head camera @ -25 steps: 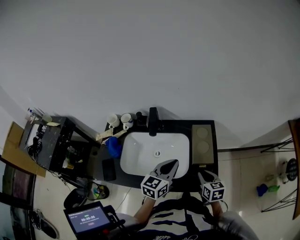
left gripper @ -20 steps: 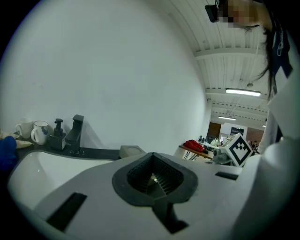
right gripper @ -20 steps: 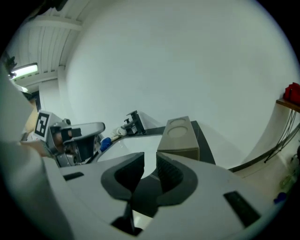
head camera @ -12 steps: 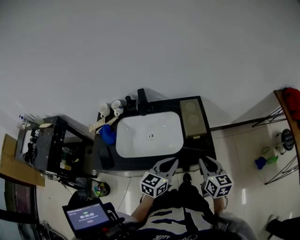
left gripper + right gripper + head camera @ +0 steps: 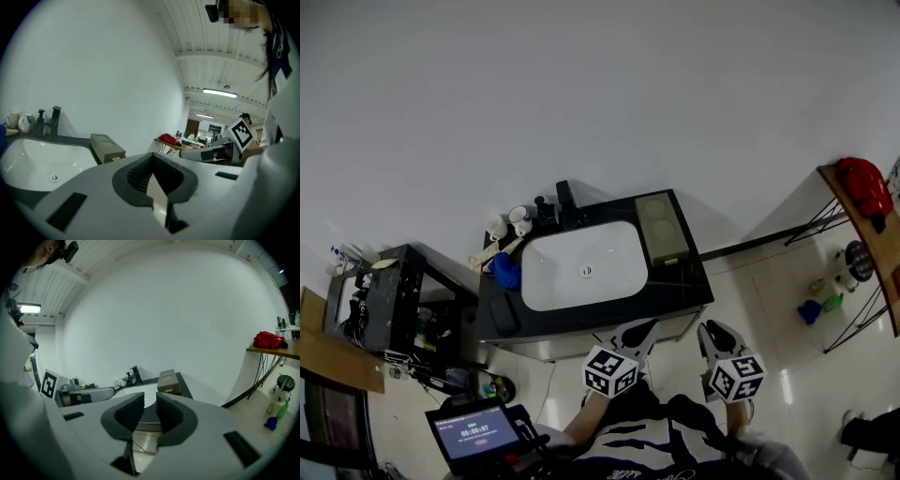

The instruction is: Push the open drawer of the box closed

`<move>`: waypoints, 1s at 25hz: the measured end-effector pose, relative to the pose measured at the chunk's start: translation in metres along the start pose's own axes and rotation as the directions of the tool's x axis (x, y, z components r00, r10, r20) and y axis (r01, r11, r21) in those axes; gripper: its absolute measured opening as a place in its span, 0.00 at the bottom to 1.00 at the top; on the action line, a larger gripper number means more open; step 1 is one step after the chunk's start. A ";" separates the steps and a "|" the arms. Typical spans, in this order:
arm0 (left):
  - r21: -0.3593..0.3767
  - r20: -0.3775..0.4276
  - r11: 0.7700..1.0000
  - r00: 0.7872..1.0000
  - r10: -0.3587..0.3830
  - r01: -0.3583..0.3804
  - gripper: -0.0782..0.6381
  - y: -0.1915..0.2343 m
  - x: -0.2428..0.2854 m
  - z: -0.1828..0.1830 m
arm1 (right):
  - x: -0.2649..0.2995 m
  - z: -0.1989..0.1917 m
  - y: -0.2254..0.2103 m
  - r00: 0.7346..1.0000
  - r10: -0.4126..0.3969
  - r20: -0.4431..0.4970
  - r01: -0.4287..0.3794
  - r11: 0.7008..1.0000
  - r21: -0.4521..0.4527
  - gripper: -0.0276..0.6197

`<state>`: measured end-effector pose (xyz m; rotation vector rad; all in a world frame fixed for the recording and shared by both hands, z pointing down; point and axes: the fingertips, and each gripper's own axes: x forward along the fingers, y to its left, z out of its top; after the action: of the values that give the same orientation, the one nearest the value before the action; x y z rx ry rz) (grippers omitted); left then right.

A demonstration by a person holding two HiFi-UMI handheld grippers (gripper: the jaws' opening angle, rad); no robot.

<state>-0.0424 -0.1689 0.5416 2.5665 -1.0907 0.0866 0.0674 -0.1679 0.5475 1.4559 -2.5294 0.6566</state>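
Left gripper (image 5: 639,330) clenched, tips meeting, empty. Right gripper (image 5: 713,334) slightly parted, empty. Both hover near side of the sink counter (image 5: 694,291). Box (image 5: 661,229) sits far right; its drawer (image 5: 671,260) is possibly ajar.

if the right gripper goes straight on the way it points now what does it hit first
Most likely the front edge of the black counter, below the white sink and left of the tan box. The right gripper is well short of it, and depth is hard to judge.
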 end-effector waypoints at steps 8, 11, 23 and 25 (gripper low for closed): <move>0.005 0.039 1.000 0.999 -0.030 0.030 0.11 -0.059 0.004 0.001 | -0.067 0.000 -0.005 0.999 -0.018 0.032 0.019 1.000 -0.024 0.16; -0.012 0.054 0.998 0.997 -0.057 0.057 0.11 -0.097 0.006 -0.006 | -0.105 -0.008 -0.007 0.999 -0.026 0.036 0.028 0.999 -0.034 0.16; 0.011 -0.047 0.998 0.997 -0.062 0.062 0.11 -0.225 -0.061 -0.084 | -0.208 -0.066 0.025 0.999 0.040 0.018 -0.039 0.999 -0.025 0.16; 0.012 -0.048 0.999 0.998 -0.039 0.039 0.11 -0.231 -0.073 -0.089 | -0.217 -0.074 0.033 0.998 0.060 0.017 -0.059 0.998 -0.017 0.16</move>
<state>0.0766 0.0599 0.5430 2.5823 -1.0255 0.1450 0.1454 0.0491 0.5304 1.3917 -2.5942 0.6327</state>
